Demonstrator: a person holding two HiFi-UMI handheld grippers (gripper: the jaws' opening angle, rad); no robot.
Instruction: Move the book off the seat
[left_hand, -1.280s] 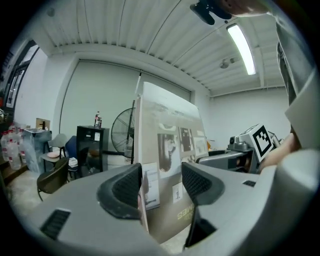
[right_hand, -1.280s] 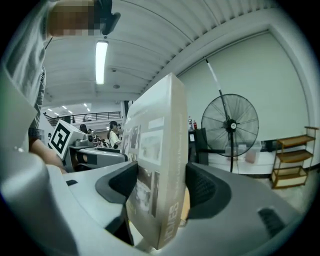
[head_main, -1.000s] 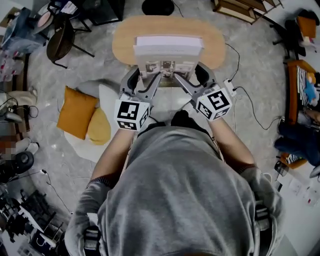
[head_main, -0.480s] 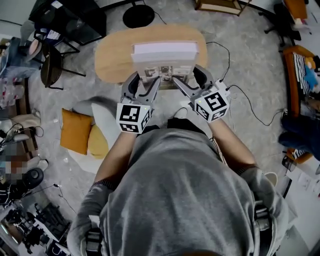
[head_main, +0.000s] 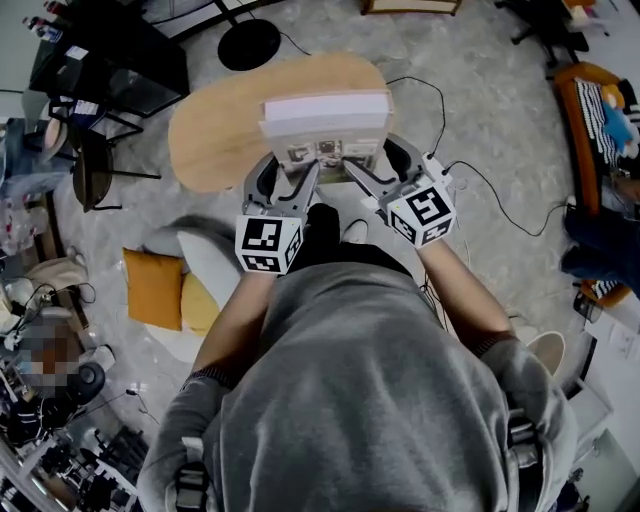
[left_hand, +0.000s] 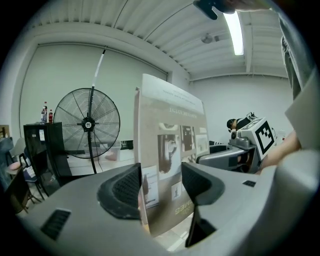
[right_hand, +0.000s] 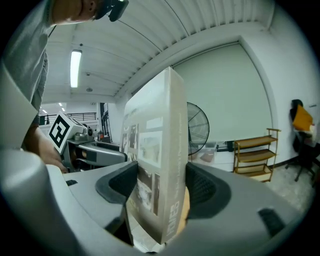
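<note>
Both tools clamp the same thick book (head_main: 325, 125): the left gripper (head_main: 290, 172) pinches its lower left corner and the right gripper (head_main: 378, 168) its lower right, each pair of jaws spread wide around the block of pages. In the two gripper views the book (left_hand: 172, 165) (right_hand: 155, 175) stands upright between the pads. Over the last second the grip has not altered, but the wooden table (head_main: 215, 140) has slid towards the upper left of the head view. The book now hangs over its right end, and the orange cushion (head_main: 155, 290) sits at lower left. The book appears already clear of any seat and in transit; setting it down remains.
</note>
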